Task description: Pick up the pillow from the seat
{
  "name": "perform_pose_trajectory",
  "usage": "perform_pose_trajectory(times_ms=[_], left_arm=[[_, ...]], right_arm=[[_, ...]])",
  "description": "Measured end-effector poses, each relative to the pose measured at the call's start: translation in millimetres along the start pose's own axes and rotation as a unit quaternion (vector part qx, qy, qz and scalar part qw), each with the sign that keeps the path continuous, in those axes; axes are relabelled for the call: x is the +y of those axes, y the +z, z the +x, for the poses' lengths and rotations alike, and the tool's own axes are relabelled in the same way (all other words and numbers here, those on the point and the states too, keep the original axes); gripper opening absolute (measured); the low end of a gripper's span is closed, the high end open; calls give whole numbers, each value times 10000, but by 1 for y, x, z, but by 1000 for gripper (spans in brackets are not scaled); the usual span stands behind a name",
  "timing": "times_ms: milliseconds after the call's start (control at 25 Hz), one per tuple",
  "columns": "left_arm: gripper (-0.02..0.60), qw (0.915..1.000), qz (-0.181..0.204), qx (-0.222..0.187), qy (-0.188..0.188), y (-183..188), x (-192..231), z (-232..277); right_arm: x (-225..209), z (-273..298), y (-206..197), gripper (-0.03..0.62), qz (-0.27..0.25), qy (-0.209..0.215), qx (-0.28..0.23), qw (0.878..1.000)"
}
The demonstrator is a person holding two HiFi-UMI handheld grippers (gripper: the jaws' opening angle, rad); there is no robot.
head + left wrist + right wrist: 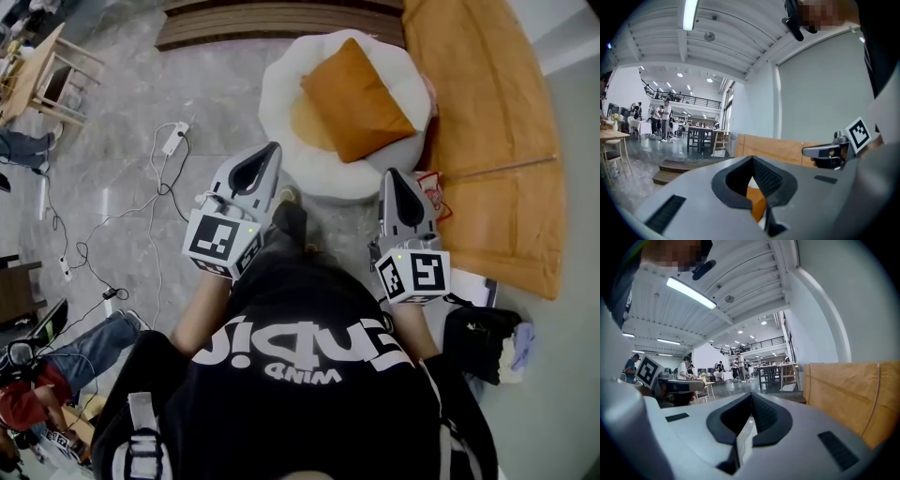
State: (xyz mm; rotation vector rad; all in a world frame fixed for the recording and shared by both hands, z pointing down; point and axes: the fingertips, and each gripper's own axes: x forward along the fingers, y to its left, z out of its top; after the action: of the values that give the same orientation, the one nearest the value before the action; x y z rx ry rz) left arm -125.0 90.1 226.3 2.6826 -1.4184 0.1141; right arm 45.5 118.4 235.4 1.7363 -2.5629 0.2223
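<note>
Pillow (356,98): orange, lying on top of the seat, over its middle and right part; neither gripper touches it.
Seat (281,84): round, white and padded, standing on the grey floor (122,94) just beside a curved tan bench (497,122).
Left gripper (270,155): jaws closed together with nothing held; its tip points toward the seat's near left edge, apart from the pillow. A strip of the pillow's orange shows past the closed jaws in the left gripper view.
Right gripper (391,180): jaws closed together, holding nothing; its tip lies by the seat's near right edge, apart from the pillow.
Cables (141,202): white leads and a power strip (175,138) on the floor, left of the seat.
</note>
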Motion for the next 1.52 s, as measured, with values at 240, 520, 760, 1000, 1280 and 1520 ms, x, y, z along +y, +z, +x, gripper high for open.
perform_pose_trajectory(times_ms=[240, 520, 760, 1000, 1280, 1520], left_arm=[[9, 10000, -12, 47, -83, 5, 39, 48], [8, 9981, -210, 148, -561, 10, 92, 117], [8, 9938, -169, 148, -1088, 25, 113, 168], [8, 9919, -174, 9, -1260, 37, 132, 207], [8, 9920, -108, 112, -1255, 39, 127, 240], [8, 9889, -153, 353, -1438, 23, 108, 263]], right_arm=[[-12, 58, 1, 21, -29, -6, 61, 10000], [-31, 142, 17, 21, -10, -227, 51, 9997], [-50, 184, 40, 21, -87, -603, -35, 9981], [-81, 204, 50, 21, -145, -1091, -29, 9939], [-111, 211, 61, 21, -263, -1249, -108, 9918], [-134, 222, 48, 21, -176, -1180, 11, 9929]])
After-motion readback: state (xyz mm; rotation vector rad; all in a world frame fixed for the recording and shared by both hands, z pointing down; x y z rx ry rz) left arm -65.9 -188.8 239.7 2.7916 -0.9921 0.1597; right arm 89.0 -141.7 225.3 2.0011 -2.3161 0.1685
